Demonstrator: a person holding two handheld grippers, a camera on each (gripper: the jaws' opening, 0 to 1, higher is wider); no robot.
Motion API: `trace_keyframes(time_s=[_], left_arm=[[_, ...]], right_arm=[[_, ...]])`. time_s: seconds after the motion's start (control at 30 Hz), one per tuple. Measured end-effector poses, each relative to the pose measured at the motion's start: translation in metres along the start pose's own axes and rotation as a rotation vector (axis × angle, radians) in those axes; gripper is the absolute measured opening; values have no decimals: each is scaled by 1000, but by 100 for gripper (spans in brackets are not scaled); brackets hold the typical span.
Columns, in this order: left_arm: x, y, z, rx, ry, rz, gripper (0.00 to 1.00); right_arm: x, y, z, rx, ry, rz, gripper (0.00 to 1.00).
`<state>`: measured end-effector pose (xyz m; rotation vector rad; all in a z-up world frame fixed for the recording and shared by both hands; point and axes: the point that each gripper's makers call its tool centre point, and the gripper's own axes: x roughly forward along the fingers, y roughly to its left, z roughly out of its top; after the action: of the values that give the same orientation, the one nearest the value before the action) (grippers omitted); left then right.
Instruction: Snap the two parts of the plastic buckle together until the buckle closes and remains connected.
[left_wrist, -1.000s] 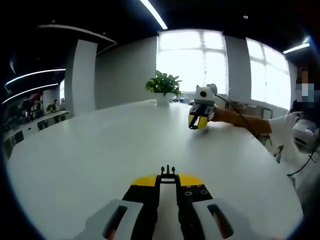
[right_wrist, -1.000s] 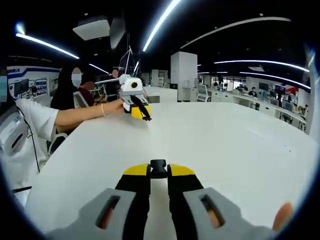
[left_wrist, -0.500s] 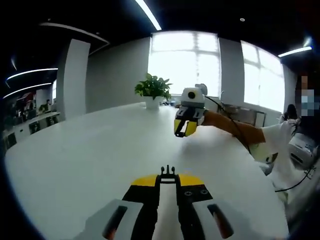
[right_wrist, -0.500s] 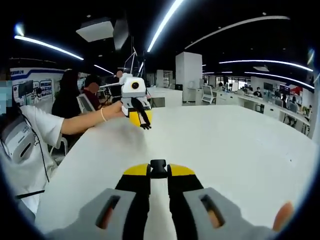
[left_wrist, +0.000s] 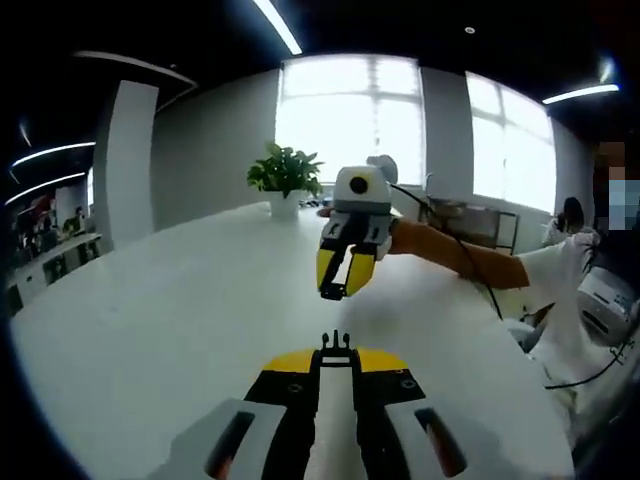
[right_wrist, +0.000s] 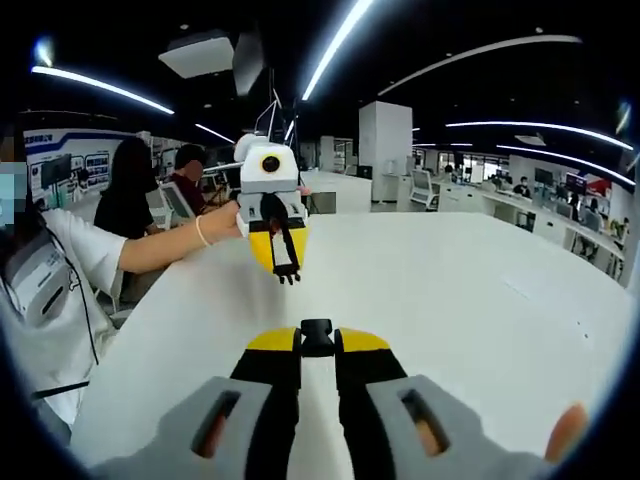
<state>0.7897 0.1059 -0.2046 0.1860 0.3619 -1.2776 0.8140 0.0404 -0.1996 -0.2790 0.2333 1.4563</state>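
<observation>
Buckle halves are both held up off the white table (left_wrist: 150, 320), one in each claw. Starting at the left: the left gripper (left_wrist: 336, 352) has its jaws pressed together on the pronged buckle half (left_wrist: 336, 347), whose small black prongs stick up at twelve o'clock from the yellow tips. In the right gripper view this same claw hangs at about eleven o'clock, tips pointing down. Moving right, the right gripper (right_wrist: 316, 340) pinches the socket buckle half (right_wrist: 316, 335), a squarish black piece, between closed jaws. The two pieces are well apart and facing each other. To do this well, I'd say line prongs and socket on one axis first, bring them together slowly and straight, then push until they catch, without loosening either pinch.
</observation>
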Motion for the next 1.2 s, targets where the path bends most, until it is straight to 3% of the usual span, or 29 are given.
trace_keyframes(time_s=[0.67,1.2], left_arm=[[33,-11,14,29,16,-47,12],[30,-9,1,2,2,-43,12]], right_arm=[[12,15,-2,15,-42,79,13],[13,21,-4,4,-37,87,13]])
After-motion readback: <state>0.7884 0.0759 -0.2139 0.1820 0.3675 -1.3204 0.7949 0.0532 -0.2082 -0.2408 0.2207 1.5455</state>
